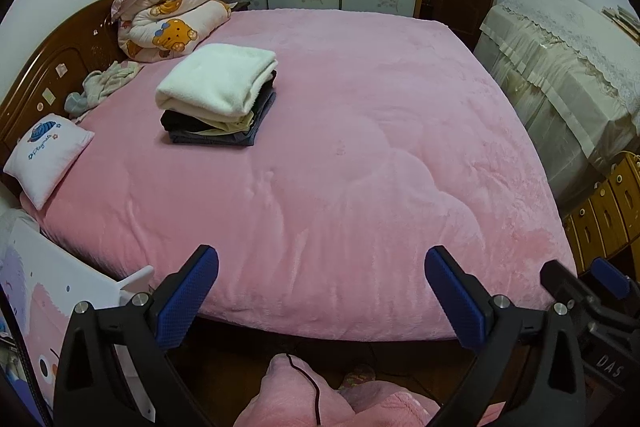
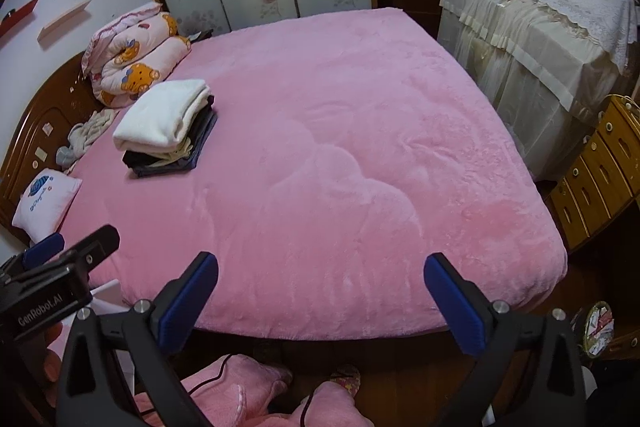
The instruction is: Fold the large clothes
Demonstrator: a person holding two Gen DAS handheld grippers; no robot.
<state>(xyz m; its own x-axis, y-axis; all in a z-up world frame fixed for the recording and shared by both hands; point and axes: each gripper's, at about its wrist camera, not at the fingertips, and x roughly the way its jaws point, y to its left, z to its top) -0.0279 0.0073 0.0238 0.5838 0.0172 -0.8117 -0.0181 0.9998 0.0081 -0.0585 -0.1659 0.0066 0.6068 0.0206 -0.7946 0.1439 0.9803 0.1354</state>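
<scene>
the left tongs carry white lettering on the side of the housing, seen from the right wrist view, that reads "genrobot.ai". on the right tongs, at the 4 o'clock edge of the left wrist view, the letters "das" show upside down. a small white pillow at 9 o'clock has blue script that looks like "playmate", too small to be sure.

both tongs stand wide open, the blue pads far apart with nothing between them, hanging over the near edge of the bed.

the stack of folded clothes sits on the pink bed cover at about 10 o'clock in both views: a thick cream fleece piece on top, dark and pale yellowish pieces under it, a grey one at the bottom. beyond it, at 11 o'clock, a rolled quilt printed with orange bears leans by the wooden headboard, and a crumpled pale garment lies just beside the headboard.

at 3 o'clock a wooden drawer unit has its drawers shut, contents hidden. at 4 o'clock in the right wrist view a round bin on the floor holds crumpled paper scraps.
</scene>
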